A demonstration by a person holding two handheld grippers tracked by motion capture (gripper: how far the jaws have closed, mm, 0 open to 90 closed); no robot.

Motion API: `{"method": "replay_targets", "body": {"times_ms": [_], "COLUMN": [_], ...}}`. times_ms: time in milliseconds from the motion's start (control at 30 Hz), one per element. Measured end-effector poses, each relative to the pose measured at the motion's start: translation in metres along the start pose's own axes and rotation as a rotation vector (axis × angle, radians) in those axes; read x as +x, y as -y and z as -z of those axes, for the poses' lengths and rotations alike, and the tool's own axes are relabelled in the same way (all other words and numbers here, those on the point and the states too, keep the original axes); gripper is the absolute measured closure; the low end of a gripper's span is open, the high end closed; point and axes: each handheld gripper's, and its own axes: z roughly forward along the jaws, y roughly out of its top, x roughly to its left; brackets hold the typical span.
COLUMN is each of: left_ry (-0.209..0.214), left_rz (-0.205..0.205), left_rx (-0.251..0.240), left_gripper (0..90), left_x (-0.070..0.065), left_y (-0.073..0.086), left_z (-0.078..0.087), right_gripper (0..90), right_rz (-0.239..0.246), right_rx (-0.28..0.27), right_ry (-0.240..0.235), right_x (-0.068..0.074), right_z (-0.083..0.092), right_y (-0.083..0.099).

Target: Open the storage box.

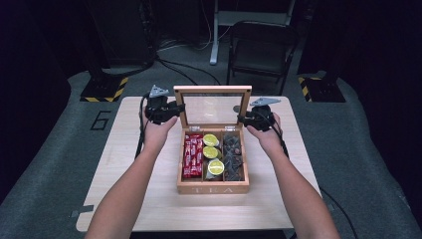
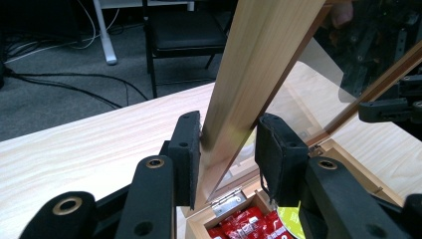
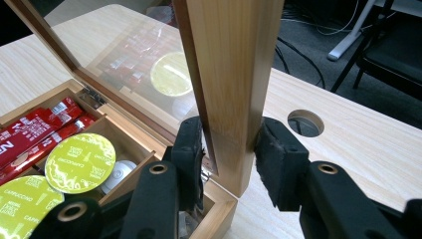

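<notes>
A wooden tea box point(image 1: 213, 188) stands mid-table with its glass-paned lid point(image 1: 212, 90) raised upright. My left gripper point(image 1: 175, 108) is shut on the lid's left frame rail point(image 2: 234, 99), one pad on each side of it. On the opposite rail point(image 3: 231, 74) my right gripper point(image 1: 245, 118) is shut, pads pressing the wood just above the box's corner. Inside lie red sachets point(image 1: 192, 155), lime-green capsules point(image 1: 211, 152) and dark tea bags point(image 1: 233, 154). In the left gripper view, the right gripper point(image 2: 393, 107) shows through the glass.
The light wooden table point(image 1: 149, 199) has a round cable hole point(image 3: 305, 123) just right of the box. A black folding chair point(image 1: 261, 47) and floor cables lie beyond the far edge. A person's forearms flank the box.
</notes>
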Motion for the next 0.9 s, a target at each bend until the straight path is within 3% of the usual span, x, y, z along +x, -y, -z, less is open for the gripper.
{"method": "replay_targets", "body": {"times_ms": [233,367,900], "left_ry": [0.007,-0.004,0.018], "left_rz": [0.017,-0.001,0.02], "left_rx": [0.004,0.007,0.024], "left_gripper": [61.4,58.1,55.7], "left_x": [0.002,0.001,0.005], "left_y": [0.001,0.003,0.02], "left_z": [-0.003,-0.004,0.009], "right_gripper": [63.6,64.1,64.7], "right_rz": [-0.008,0.004,-0.043], "right_rx": [0.013,0.018,0.028], "right_ry": [-0.004,-0.003,0.006], "right_x": [-0.001,-0.003,-0.007], "right_z": [-0.003,-0.004,-0.011], "right_y": [-0.001,-0.003,-0.009]}}
